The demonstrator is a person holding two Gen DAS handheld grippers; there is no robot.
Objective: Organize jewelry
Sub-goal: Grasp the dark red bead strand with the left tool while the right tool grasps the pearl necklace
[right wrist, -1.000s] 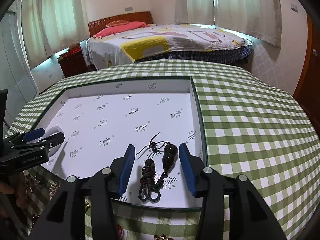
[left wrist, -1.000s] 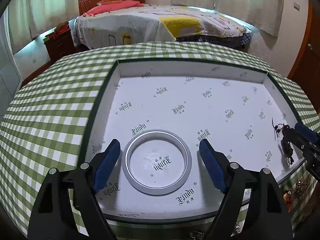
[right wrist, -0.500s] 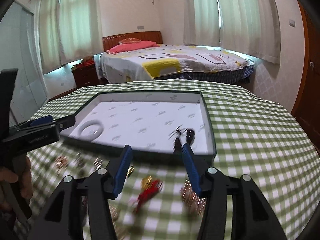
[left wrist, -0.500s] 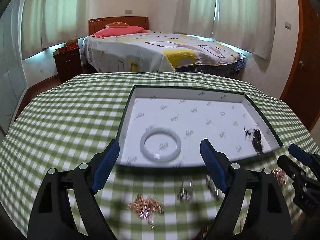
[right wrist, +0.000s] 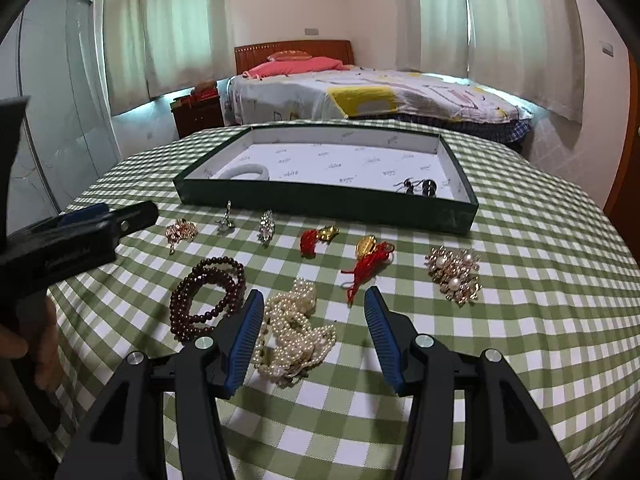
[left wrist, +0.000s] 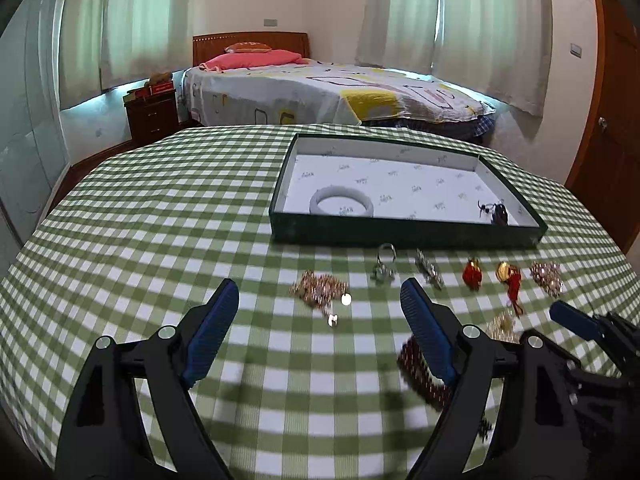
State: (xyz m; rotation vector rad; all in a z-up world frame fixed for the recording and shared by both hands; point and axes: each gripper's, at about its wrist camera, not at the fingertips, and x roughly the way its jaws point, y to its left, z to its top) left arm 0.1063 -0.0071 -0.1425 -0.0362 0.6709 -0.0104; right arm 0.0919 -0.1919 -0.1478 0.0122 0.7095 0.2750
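A dark green box (left wrist: 404, 236) (right wrist: 332, 204) with a white lining holds a white bangle (left wrist: 341, 201) (right wrist: 245, 171) and a dark bead pendant (left wrist: 498, 213) (right wrist: 420, 188). Loose jewelry lies on the checked cloth in front of it: a pearl necklace (right wrist: 296, 332), a dark red bead bracelet (right wrist: 208, 296) (left wrist: 420, 372), a rose-gold chain (left wrist: 320, 290) (right wrist: 181, 231), a silver ring (left wrist: 385, 266) (right wrist: 226, 222), a crystal brooch (right wrist: 266, 227), red-tassel gold charms (right wrist: 368, 260) (left wrist: 509, 276) and a pearl brooch (right wrist: 454, 272). My left gripper (left wrist: 320, 332) is open and empty. My right gripper (right wrist: 314, 336) is open and empty just above the pearls.
The table (left wrist: 160, 220) carries a green checked cloth. A bed (left wrist: 328, 92) and a dark nightstand (left wrist: 152, 114) stand behind it. A wooden door (left wrist: 608, 120) is at the right.
Both grippers have pulled back out of the box toward the table's near side. The bangle and pendant stay in the box, and the loose jewelry has come into view.
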